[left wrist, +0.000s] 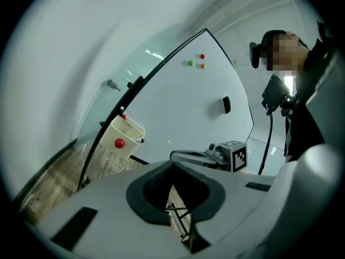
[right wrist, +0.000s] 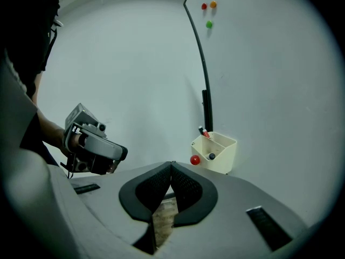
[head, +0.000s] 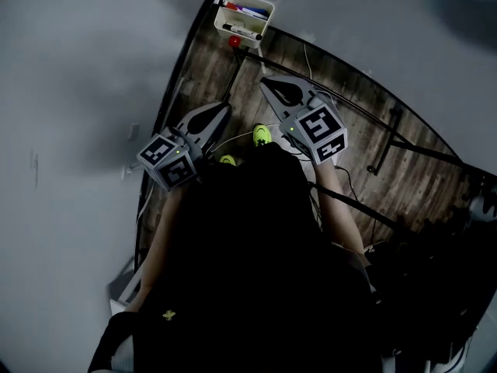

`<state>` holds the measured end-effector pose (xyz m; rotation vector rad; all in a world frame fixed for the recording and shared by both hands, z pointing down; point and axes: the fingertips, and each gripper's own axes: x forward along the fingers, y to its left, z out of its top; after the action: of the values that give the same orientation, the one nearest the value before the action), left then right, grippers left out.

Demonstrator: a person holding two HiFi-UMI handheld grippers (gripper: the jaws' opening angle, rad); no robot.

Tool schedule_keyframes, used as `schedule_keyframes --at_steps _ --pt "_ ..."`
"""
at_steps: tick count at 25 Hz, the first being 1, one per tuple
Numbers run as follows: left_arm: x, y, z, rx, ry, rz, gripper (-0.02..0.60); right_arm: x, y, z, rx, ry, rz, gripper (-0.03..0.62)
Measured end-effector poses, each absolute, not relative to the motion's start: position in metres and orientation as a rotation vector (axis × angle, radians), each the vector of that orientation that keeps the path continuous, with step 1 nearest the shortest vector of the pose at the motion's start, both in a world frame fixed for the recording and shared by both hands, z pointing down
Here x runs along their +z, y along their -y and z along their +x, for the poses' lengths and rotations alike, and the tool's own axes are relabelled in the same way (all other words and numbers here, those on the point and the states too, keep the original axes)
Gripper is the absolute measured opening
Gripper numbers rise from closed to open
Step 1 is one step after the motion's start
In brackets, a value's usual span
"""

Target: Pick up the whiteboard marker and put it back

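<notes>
Head view, we see the marker point(head: 242, 31) lying in the cream box point(head: 264, 14), left gripper point(head: 224, 109) and right gripper point(head: 265, 82) well short of it; left gripper view, jaws together, nothing held; right gripper view, jaws pinched shut, empty, box ahead.

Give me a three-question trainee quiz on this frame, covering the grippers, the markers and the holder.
1. True or false: the right gripper holds a marker.
2. Where are the markers? A: in the holder. B: on the floor. C: on a chair.
3. Fill in the colour: the magnet beside the holder is ___.

Key: 1 false, it is shut with nothing in it; 2 A; 3 red.
</notes>
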<state>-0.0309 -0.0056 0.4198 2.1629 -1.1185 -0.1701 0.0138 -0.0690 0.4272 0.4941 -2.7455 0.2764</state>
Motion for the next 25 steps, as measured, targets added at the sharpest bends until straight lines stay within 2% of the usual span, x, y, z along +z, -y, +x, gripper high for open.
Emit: schedule_keyframes --at_steps 25 --pt "0.41 -0.139 -0.056 -0.219 0.901 2.299 0.02 0.404 -0.09 -0.019 0.299 2.713 0.676 0.002"
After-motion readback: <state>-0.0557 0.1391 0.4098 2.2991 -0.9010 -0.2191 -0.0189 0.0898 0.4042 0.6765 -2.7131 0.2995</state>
